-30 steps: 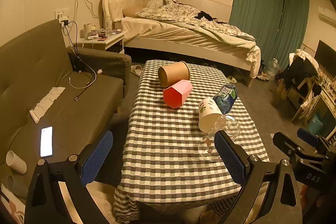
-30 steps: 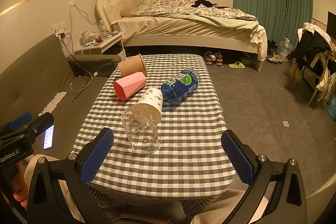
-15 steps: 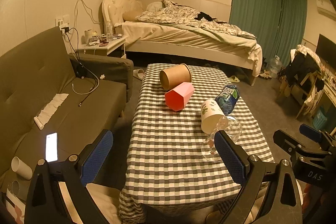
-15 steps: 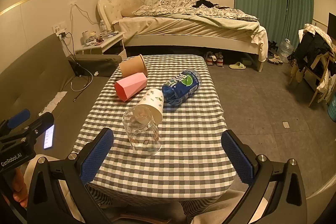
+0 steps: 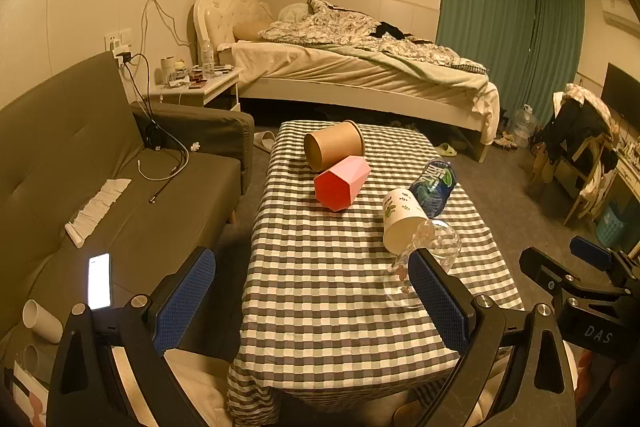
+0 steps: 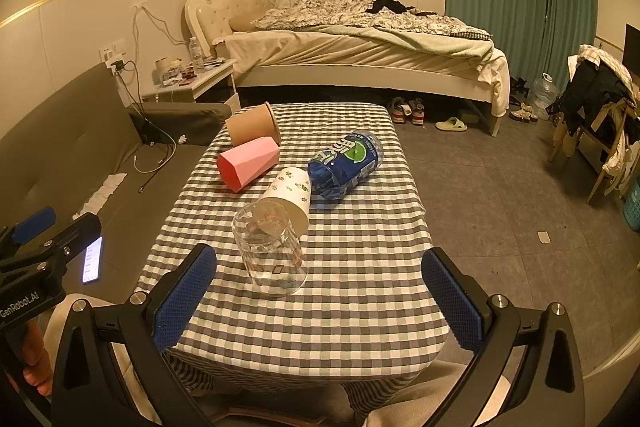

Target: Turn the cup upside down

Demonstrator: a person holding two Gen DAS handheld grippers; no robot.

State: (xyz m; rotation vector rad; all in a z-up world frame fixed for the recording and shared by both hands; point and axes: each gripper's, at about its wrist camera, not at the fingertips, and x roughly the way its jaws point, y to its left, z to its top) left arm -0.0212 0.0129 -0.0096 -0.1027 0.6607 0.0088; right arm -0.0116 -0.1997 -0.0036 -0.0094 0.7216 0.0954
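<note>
Several cups lie on their sides on a checked table (image 6: 360,291): a clear glass cup (image 6: 270,251) nearest, a white patterned paper cup (image 6: 290,193), a pink faceted cup (image 6: 248,163) and a brown paper cup (image 6: 252,125). In the left wrist view they show as glass (image 5: 424,263), white (image 5: 402,219), pink (image 5: 340,183) and brown (image 5: 334,145). My left gripper (image 5: 312,299) is open and empty, held short of the table's near edge. My right gripper (image 6: 316,299) is open and empty, just short of the glass cup.
A blue plastic bottle (image 6: 346,163) lies beside the white cup. A grey sofa (image 5: 100,195) with a lit phone (image 5: 99,281) stands left of the table. A bed (image 6: 360,59) is behind, a chair with clothes (image 6: 600,123) at right.
Both grippers have shifted slightly; the left wrist view has risen and pulled back a little. The cups have not moved.
</note>
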